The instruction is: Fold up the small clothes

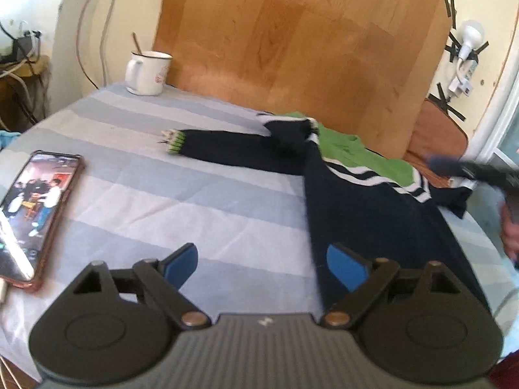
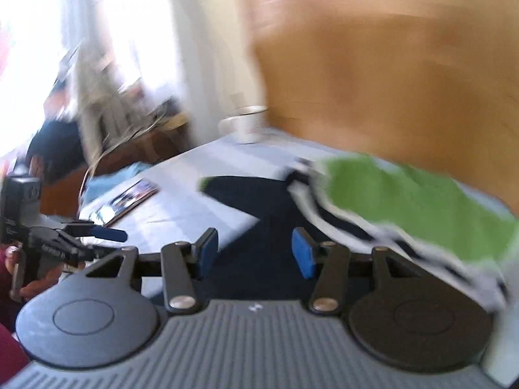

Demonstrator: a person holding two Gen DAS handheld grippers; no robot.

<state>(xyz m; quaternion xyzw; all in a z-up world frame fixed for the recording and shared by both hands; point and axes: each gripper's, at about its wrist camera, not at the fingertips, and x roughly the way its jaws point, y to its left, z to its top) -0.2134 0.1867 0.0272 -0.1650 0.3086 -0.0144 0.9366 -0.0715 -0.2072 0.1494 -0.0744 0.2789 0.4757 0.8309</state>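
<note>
A: Where's the sweater (image 1: 366, 207)?
B: Spread on the striped cloth (image 1: 146, 194), body toward the near right, one sleeve (image 1: 223, 149) stretched left with its green cuff well short of the mug (image 1: 147, 73). The green top part lies against the wooden board (image 1: 292, 42).

A: And the grippers?
B: Both spread wide, holding nothing. The left gripper (image 1: 259, 264) hovers at the sweater's near-left edge — one blue pad over bare cloth, the other over navy. The right gripper (image 2: 254, 249) sits over the navy body.

A: So which step?
B: I'd judge it an early fold, nothing gripped yet. Next likely calls for pinching an edge or that sleeve and carrying it across the body, keeping the knit flat.

A: Do the views differ?
B: The left one is sharp and shows the phone (image 1: 35, 217) lit at the near left, plus a bulb taped to the wall. The right one is badly blurred, yet it alone shows the left tool from outside — whether a hand wraps it, I can't quite tell.
</note>
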